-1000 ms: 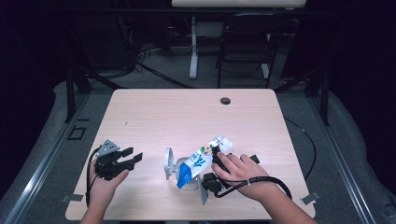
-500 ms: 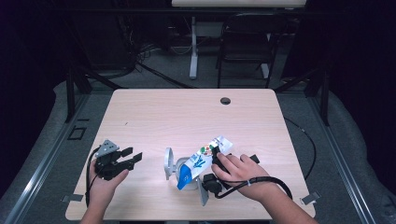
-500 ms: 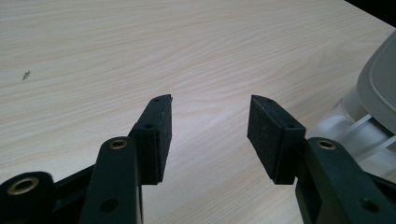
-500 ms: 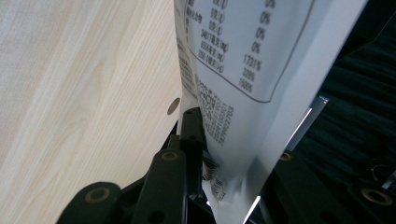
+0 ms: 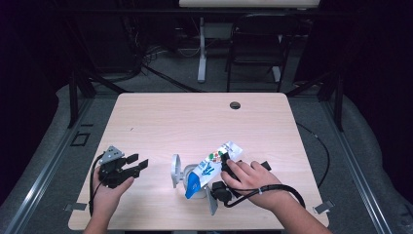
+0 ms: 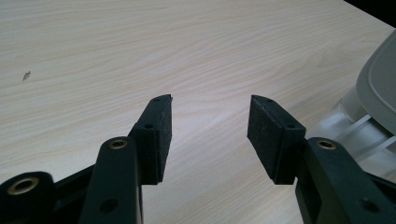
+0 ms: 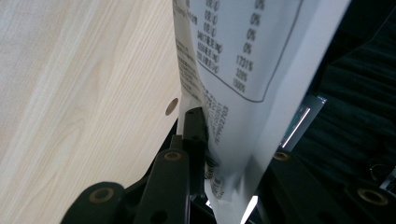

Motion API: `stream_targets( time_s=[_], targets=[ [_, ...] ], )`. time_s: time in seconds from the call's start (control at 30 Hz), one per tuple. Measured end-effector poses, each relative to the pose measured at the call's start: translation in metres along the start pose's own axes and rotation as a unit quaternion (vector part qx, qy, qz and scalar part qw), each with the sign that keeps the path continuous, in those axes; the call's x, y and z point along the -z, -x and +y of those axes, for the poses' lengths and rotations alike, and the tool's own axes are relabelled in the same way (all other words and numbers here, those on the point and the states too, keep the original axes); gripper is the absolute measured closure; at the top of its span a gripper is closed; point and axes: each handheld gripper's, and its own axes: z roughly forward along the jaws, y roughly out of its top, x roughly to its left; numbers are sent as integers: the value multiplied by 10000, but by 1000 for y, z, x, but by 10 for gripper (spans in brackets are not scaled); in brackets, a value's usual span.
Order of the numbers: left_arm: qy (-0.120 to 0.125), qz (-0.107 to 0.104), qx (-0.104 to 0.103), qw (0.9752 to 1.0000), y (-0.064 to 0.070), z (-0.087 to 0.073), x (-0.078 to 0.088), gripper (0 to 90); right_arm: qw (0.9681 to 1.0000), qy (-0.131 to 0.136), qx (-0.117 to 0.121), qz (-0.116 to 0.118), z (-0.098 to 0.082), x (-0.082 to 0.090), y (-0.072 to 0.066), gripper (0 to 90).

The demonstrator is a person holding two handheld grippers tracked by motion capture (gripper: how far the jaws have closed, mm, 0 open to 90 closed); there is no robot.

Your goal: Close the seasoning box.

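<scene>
My right claw (image 7: 233, 154) pinches the milk carton (image 5: 210, 168), jaws just closing in, pads pressed on its printed sides. The carton sits tilted between them, bottom end over the clear container (image 5: 187, 176) just beside the claw. My left claw (image 6: 208, 133) rests spread on the table (image 5: 195, 122), nothing between, well apart from the carton.

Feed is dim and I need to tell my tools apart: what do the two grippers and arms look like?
Both are black two-jaw tools. The left gripper carries a grey three-cornered plate on top, and a black cable loops back past the hand. Its flat black pads look rubbery, on arms with brass-coloured pivot rivets. The right gripper has the same black arms and rivets, and trails a thick black cable. Forearms are bare, no sleeves.
</scene>
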Motion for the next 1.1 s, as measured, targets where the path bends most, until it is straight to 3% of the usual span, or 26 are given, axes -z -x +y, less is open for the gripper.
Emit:
stream_targets(
  time_s=[1.1],
  targets=[
    [-10, -8, -4, 10000, 0, 0, 0, 505, 9999, -121, -26, 19, 0, 3, 4, 845]
  ],
)
